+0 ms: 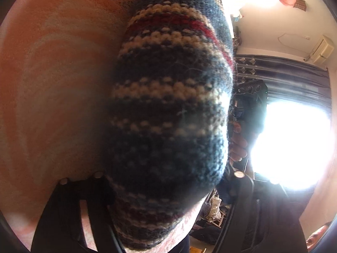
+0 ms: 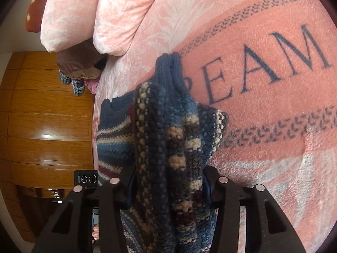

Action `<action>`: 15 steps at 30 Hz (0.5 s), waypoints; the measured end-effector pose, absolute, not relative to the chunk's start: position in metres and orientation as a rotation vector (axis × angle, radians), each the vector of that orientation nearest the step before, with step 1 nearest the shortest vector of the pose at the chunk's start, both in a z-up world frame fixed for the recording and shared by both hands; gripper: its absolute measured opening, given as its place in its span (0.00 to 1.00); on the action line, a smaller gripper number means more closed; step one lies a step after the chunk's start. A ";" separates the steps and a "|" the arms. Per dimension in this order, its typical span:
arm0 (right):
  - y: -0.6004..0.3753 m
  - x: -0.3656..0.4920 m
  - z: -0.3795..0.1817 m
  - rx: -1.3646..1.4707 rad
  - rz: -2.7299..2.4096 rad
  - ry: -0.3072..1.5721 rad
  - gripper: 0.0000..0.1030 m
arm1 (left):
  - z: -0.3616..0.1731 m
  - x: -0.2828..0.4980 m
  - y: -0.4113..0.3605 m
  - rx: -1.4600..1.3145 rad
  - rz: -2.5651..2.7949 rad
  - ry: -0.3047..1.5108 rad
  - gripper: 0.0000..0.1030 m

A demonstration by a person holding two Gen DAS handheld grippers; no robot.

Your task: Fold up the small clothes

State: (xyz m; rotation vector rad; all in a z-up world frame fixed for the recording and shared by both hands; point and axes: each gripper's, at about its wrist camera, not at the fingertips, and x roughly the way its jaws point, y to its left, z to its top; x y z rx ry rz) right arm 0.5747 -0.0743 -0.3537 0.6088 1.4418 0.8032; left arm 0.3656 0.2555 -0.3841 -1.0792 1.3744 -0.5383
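A chunky knit striped sweater, navy, cream and red, hangs bunched above the fleecy pink blanket on the bed. The right claw clamps its folds. The left claw also pinches the wool, which fills its view. Only the right view shows lettering and pillows.

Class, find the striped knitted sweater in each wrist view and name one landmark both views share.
Left wrist: the sweater fills the centre, top to bottom, close and blurred, between the left hand-held gripper's fingers.
Right wrist: the sweater hangs in the lower centre, clamped in the right hand-held gripper.
Shared landmark: the pink blanket behind it.
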 end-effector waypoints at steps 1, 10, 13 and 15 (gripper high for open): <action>-0.074 0.573 -0.352 0.610 0.800 1.434 0.41 | -0.382 0.366 0.256 -1.070 -0.538 1.379 0.50; -0.065 0.539 -0.310 0.626 0.812 1.373 0.35 | -0.325 0.345 0.270 -0.948 -0.520 1.376 0.40; -0.047 0.515 -0.298 0.614 0.839 1.376 0.35 | -0.307 0.318 0.287 -0.937 -0.508 1.371 0.40; -0.031 0.493 -0.294 0.622 0.868 1.380 0.35 | -0.298 0.291 0.305 -0.940 -0.493 1.362 0.40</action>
